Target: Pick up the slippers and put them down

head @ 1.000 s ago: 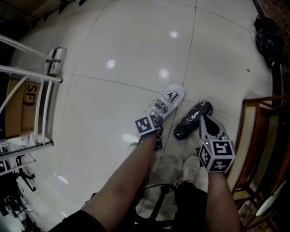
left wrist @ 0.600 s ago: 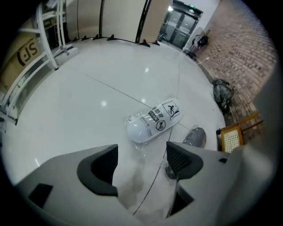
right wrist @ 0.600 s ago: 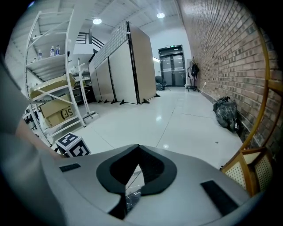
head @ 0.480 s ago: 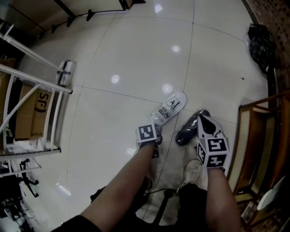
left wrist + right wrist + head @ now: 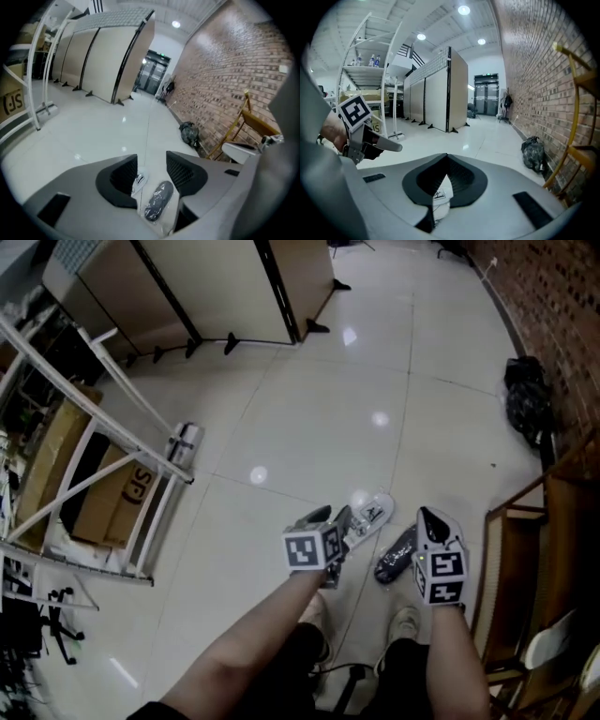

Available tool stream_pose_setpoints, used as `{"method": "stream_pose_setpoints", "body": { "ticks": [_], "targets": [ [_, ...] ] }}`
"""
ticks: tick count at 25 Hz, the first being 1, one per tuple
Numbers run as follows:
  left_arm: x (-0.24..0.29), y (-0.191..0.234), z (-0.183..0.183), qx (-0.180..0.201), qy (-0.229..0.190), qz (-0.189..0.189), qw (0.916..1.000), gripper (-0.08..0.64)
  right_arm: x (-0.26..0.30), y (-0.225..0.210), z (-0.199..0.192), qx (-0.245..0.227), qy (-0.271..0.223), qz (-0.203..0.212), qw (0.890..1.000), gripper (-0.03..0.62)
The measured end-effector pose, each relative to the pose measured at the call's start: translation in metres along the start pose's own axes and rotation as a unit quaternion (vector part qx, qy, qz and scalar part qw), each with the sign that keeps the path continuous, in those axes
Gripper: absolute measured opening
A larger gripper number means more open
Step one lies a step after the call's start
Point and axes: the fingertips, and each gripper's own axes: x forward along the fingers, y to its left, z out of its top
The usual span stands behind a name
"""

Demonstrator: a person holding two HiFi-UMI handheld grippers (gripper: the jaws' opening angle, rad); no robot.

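Since both slippers lie flat on the tiled floor (image 5: 309, 427) with neither gripper touching them, the putting-down looks done, and the step in hand is probably to draw the tools clear. In the head view the white slipper (image 5: 372, 512), in what looks like clear wrap, lies at about 1 o'clock of the left gripper (image 5: 330, 519). The dark slipper (image 5: 397, 555) lies just beside it at about 5 o'clock, toes pointing the same way, and at 8 o'clock of the right gripper (image 5: 429, 521). The left gripper view shows the left gripper (image 5: 152, 161) with its ribbed pads apart and closing. Nothing is caught between them; the white slipper (image 5: 137, 180) and dark slipper (image 5: 158, 200) show only through the gap, on the floor below. In the right gripper view the right gripper (image 5: 446, 159) has its tips pressed together and holds nothing, with a strip of the white slipper (image 5: 440, 197) visible below the tips. To finish well, each tool should come away along its own line and not sweep sideways, so that no jaw edge snags the loose wrap and skews the pair. The right hand has less room, since the wooden chair (image 5: 553, 521) stands close at its 3 o'clock. The person's shoes (image 5: 405, 620) stand near the dark slipper's heel at 6 o'clock, so stepping back carefully avoids nudging it.
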Motion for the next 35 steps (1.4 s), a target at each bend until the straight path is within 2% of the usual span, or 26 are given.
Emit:
{"method": "stream_pose_setpoints", "body": {
  "ticks": [1, 2, 3, 6, 10, 15, 19, 22, 25, 28, 30, 32, 35],
  "targets": [
    [-0.016, -0.006, 0.014, 0.006, -0.029, -0.002, 0.9996, 0.158, -0.008, -0.004, 0.006, -0.006, -0.009, -0.009, 1.0, 0.009],
    [-0.032, -0.01, 0.029, 0.015, -0.058, -0.003, 0.9982, 0.044, -0.015, -0.008, 0.01, -0.007, -0.013, -0.019, 1.0, 0.009],
    [-0.048, -0.015, 0.043, 0.027, -0.082, -0.005, 0.9963, 0.005, -0.022, -0.01, 0.016, -0.004, -0.015, -0.028, 0.999, 0.009],
    [-0.092, -0.035, 0.075, 0.069, -0.127, -0.016, 0.9894, 0.005, -0.061, -0.008, 0.048, 0.007, -0.047, -0.045, 0.998, 0.009],
    [-0.142, -0.066, 0.111, 0.093, -0.175, -0.042, 0.9792, 0.003, -0.117, 0.001, 0.101, 0.004, -0.117, -0.055, 0.992, 0.009],
    [-0.221, -0.113, 0.137, 0.137, -0.251, -0.076, 0.9554, 0.003, -0.184, 0.025, 0.151, -0.018, -0.181, -0.051, 0.982, 0.009],
    [-0.281, -0.134, 0.13, 0.175, -0.306, -0.098, 0.9306, 0.003, -0.238, 0.043, 0.165, 0.001, -0.234, -0.039, 0.972, 0.009],
    [-0.32, -0.147, 0.126, 0.187, -0.35, -0.111, 0.9112, 0.003, -0.271, 0.051, 0.164, 0.017, -0.271, -0.018, 0.962, 0.009],
    [-0.345, -0.157, 0.116, 0.196, -0.378, -0.109, 0.8984, 0.003, -0.294, 0.057, 0.162, 0.022, -0.292, -0.011, 0.956, 0.009],
    [-0.357, -0.162, 0.093, 0.221, -0.386, -0.119, 0.8878, 0.003, -0.314, 0.063, 0.149, 0.004, -0.292, -0.015, 0.956, 0.009],
    [-0.364, -0.163, 0.083, 0.215, -0.39, -0.14, 0.8846, 0.003, -0.325, 0.064, 0.138, 0.006, -0.291, -0.02, 0.956, 0.009],
    [-0.373, -0.161, 0.079, 0.192, -0.393, -0.156, 0.8859, 0.003, -0.332, 0.066, 0.13, 0.014, -0.293, -0.018, 0.956, 0.009],
    [-0.384, -0.149, 0.072, 0.186, -0.389, -0.151, 0.8898, 0.003, -0.339, 0.076, 0.115, 0.027, -0.282, -0.013, 0.959, 0.009]
  ]
}}
